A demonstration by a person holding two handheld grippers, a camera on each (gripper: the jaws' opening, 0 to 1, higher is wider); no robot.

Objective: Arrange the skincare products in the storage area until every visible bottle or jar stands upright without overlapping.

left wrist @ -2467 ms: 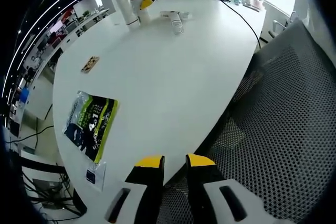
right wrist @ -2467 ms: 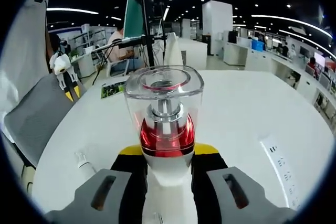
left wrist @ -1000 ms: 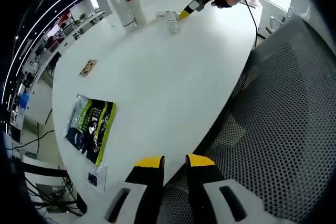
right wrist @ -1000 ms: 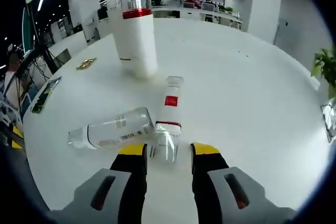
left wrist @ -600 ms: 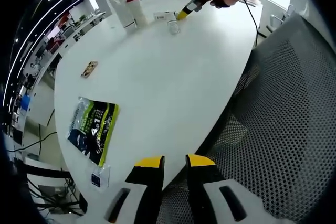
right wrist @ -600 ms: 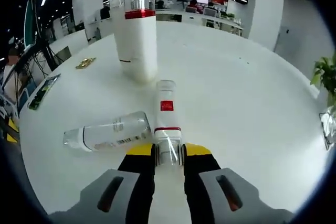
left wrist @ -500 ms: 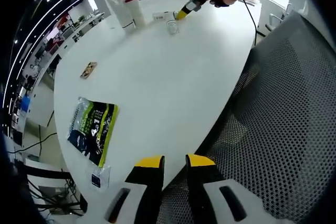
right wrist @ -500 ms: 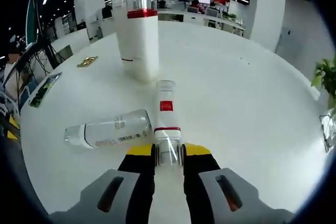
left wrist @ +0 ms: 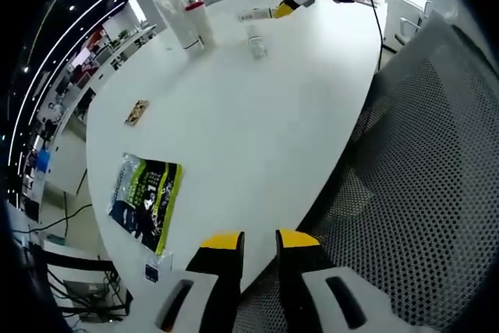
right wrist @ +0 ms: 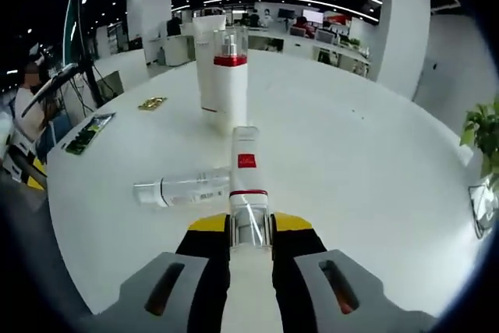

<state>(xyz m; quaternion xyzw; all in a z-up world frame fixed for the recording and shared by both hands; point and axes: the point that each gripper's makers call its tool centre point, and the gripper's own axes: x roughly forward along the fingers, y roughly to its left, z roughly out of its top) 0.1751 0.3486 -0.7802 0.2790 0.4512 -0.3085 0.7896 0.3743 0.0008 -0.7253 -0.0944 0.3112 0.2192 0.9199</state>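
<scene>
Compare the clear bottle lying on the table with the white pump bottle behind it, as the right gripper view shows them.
The clear bottle lies on its side; the white pump bottle stands upright. The clear bottle's body is see-through with small print, while the white pump bottle is opaque with a red band under a clear cap. The white pump bottle looks the bulkier of the two. Both rest on the white table, untouched by the right gripper.

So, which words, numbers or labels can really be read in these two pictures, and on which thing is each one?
"4" and "1": large figures on the green and dark packet.
Red label on the slim bottle held in the right gripper: too small to read.
Print on the clear bottle lying down: blurred, unreadable.
Tall white bottle: no readable text.
</scene>
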